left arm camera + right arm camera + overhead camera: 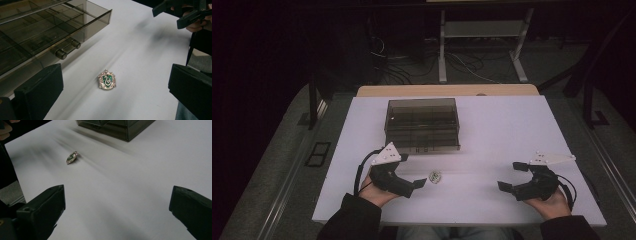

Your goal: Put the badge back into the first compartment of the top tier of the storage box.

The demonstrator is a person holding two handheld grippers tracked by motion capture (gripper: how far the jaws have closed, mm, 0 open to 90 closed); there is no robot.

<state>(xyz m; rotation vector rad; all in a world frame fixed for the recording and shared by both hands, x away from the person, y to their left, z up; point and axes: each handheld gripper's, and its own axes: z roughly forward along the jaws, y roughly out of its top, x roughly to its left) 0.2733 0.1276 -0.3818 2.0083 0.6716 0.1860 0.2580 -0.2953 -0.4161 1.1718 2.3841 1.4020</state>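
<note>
Badge (107, 79) lies flat on the white bench (492, 125), just in front of the smoky plastic box (422, 124) and apart from it. I have my left tongs (421, 184) spread wide right beside the badge, touching nothing. My right tongs (508, 176) are spread too, well away from it. Through the box's tinted walls I can only make out dividers.

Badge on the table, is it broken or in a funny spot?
The green crest badge looks whole and lies flat, face up, alone on the white table, outside the smoky plastic organizer box. Both grippers are open and not touching it. Nothing spilled or damaged.
</note>
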